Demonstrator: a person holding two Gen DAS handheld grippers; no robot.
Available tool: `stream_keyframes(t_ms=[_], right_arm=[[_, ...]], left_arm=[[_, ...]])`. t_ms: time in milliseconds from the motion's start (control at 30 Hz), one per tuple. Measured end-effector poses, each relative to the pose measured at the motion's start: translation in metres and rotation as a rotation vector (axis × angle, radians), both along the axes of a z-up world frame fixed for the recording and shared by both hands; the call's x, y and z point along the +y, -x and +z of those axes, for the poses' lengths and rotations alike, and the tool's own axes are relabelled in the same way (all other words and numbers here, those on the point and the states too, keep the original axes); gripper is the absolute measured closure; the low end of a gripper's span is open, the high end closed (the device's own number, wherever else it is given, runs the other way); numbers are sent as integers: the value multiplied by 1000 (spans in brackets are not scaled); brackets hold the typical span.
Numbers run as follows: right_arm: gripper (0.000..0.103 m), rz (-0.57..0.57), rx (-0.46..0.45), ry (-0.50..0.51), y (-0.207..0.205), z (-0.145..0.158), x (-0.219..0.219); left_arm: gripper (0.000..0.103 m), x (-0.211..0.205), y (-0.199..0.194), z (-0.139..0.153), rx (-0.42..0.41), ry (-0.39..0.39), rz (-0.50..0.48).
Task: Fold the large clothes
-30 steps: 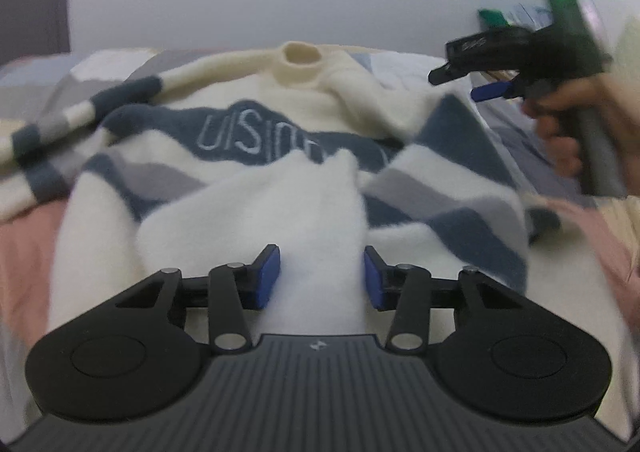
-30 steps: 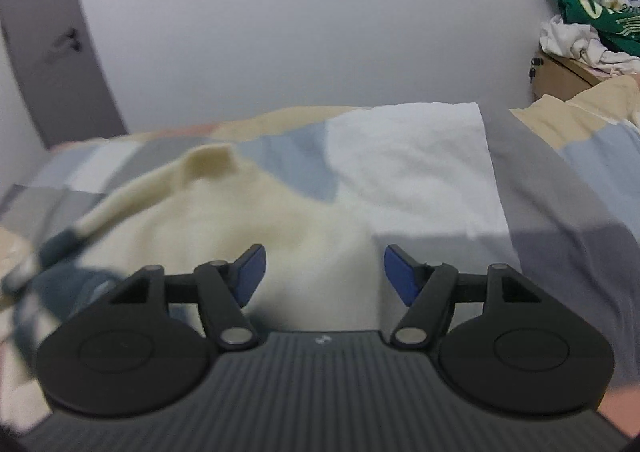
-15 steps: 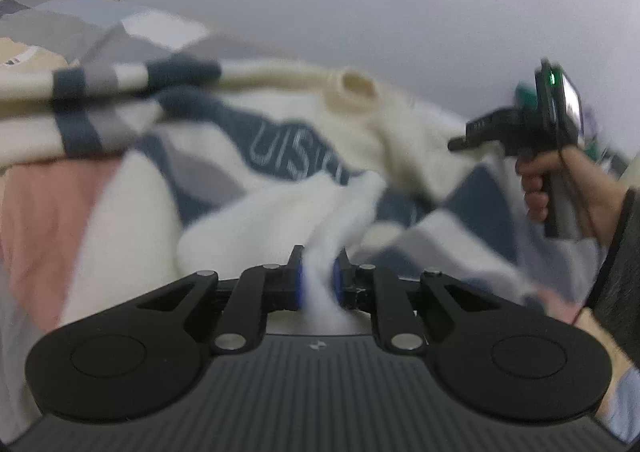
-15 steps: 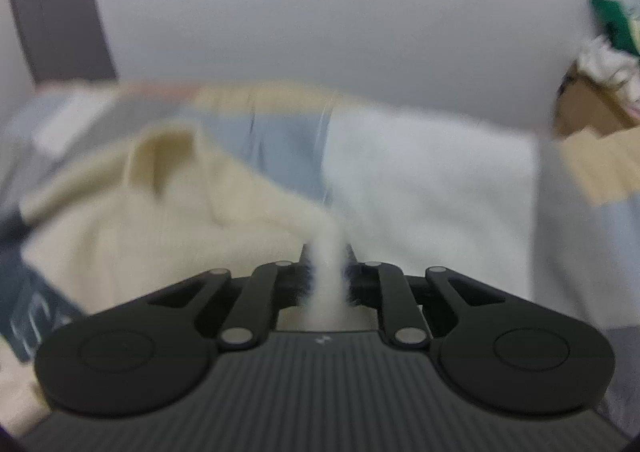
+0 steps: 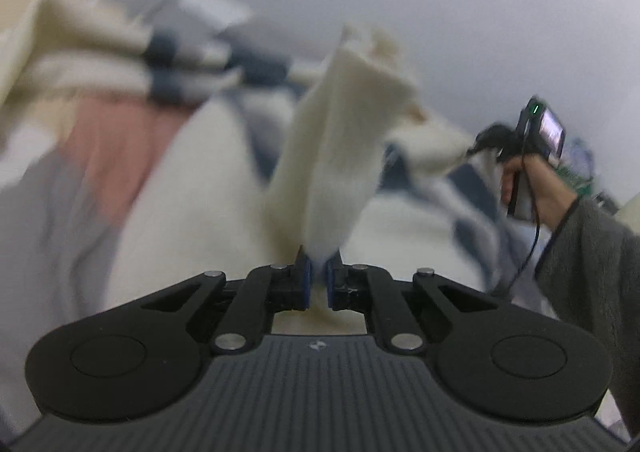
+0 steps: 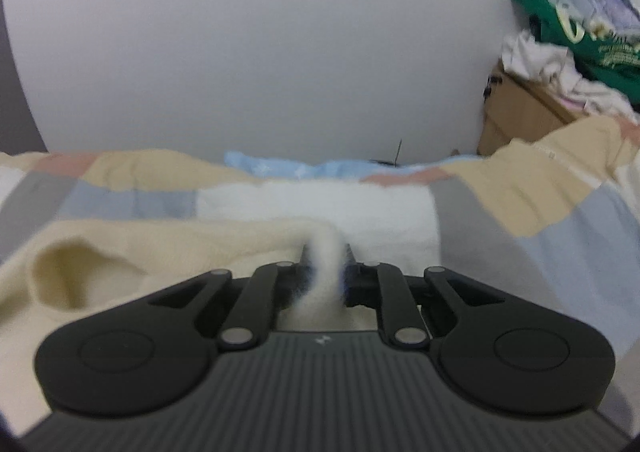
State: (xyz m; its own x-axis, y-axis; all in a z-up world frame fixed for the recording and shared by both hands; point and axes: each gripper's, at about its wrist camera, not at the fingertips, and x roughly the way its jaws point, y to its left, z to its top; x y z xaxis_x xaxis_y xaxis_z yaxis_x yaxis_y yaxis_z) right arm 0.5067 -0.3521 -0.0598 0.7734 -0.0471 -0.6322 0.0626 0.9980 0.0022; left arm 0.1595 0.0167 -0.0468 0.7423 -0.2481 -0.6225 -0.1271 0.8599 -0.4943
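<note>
Your left tongs are clenching a cream fold of the sweater; their jaws have just been closing on that fabric, and the pinched strip is rising steeply away from the pads toward the wall. Your right tongs are gripping another cream fold near the sweater's collar, which is sitting to their left. In the left view, your right hand is holding its tool off to the right, with the cloth stretching between the two grips. The rest of the sweater, cream with dark blue stripes, is lying blurred across the bed. Open patchwork bedding is spreading ahead and right of the right tongs, ending at the wall, with a cardboard box heaped with clothes at the far right corner.
</note>
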Motion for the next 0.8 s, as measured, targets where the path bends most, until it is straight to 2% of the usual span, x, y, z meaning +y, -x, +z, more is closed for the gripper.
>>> stream_keyframes(t_ms=[133,267,300,333,400,467,567,633,800], right_arm=[[88,-9,-10,2,-13,-26,4],[84,12,-45,-44,-5,-24,1],[75,14,-46,-76,0,-21,-5],[68,12,-39,-102,3,-18,-8],[42,6,-33,-152,16,-9,-18],[38,11,-52,-175,36,-2,-23],[38,17,-63,-250,76,8,-34],[38,25,-57,-297,104,10,-37],[38,46,-1,-383,168,-6,-35]], left_arm=[[94,5,10,-14,93,40,-16],[88,3,21,-4,72,46,-33],[77,3,22,-3,78,61,-34],[60,6,20,-4,80,77,-38],[45,3,21,-3,75,98,-58],[44,-6,22,-2,79,82,-76],[44,-18,31,2,64,83,-120],[44,-25,36,7,34,50,-139],[44,-27,46,20,-44,-29,-112]])
